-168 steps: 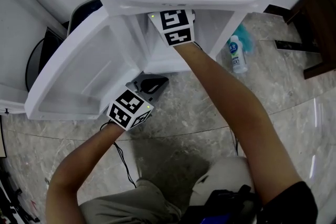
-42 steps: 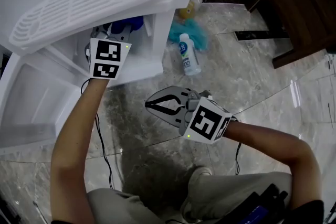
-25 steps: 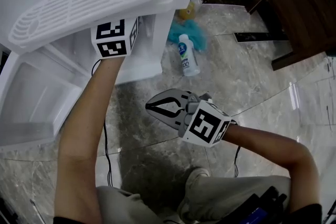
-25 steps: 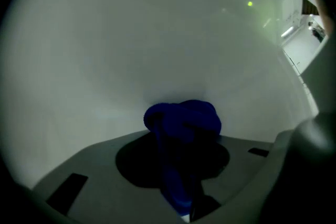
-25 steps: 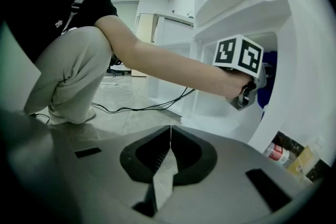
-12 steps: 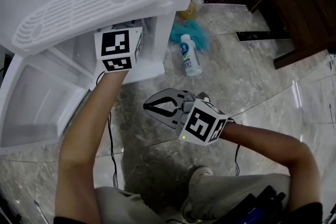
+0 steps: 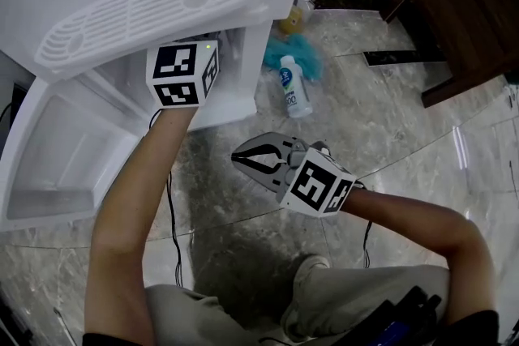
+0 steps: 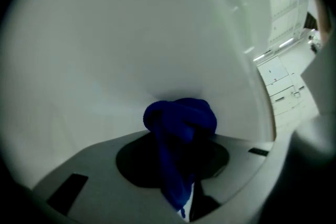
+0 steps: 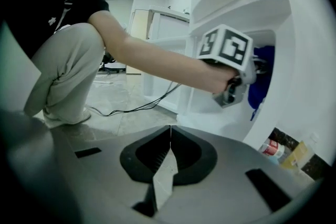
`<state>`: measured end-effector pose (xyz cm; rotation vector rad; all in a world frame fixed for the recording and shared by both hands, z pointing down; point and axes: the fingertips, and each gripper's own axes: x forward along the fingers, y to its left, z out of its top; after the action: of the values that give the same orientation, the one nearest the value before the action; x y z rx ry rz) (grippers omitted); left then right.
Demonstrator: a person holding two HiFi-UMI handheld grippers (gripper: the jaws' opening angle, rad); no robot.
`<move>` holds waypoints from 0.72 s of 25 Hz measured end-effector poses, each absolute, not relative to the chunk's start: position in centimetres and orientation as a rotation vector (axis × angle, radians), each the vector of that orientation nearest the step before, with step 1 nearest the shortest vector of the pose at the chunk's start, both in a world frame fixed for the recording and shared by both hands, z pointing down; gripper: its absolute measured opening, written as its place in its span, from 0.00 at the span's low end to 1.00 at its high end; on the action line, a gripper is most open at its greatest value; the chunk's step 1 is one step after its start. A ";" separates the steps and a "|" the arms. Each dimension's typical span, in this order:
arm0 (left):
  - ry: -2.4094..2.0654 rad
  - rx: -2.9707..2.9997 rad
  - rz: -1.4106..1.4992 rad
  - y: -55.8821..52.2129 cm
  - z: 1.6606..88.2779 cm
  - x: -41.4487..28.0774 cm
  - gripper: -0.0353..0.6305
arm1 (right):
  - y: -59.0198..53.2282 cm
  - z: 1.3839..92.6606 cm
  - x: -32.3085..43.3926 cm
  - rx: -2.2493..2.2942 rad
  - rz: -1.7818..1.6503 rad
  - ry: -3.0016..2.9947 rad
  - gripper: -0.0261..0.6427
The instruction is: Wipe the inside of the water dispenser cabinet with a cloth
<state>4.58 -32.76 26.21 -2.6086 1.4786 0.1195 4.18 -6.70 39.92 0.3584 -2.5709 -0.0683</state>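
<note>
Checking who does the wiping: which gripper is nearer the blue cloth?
Left. The left gripper grips the blue cloth inside the cabinet; the right gripper, shut and empty, hangs outside over the floor.

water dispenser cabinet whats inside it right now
The left gripper, shut on a bunched blue cloth at the white cabinet's inner wall. Its floor and far corners are hidden behind the cloth and gripper.

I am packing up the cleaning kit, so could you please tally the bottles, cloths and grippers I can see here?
Bottles: 2 (white bottle, yellow bottle)
Cloths: 2 (blue cloth, teal cloth)
Grippers: 2 (left gripper, right gripper)
Total: 6
</note>
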 end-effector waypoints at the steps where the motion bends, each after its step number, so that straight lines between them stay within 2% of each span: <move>1: 1.403 -2.629 0.098 -31.3 26.3 4.7 0.23 | -7.2 39.6 4.2 0.404 -0.040 -2.581 0.04; 10: 1.218 -2.824 -0.173 -23.0 30.5 0.0 0.23 | -13.8 37.0 4.9 0.775 0.159 -2.648 0.04; 18: 1.096 -2.932 -0.429 -15.6 34.8 -5.9 0.23 | -15.7 35.3 0.8 0.797 0.234 -2.751 0.04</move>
<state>-5.92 -15.57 34.82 -2.9324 1.0961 -0.4286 0.78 -15.70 35.30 0.7969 -2.7512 0.2339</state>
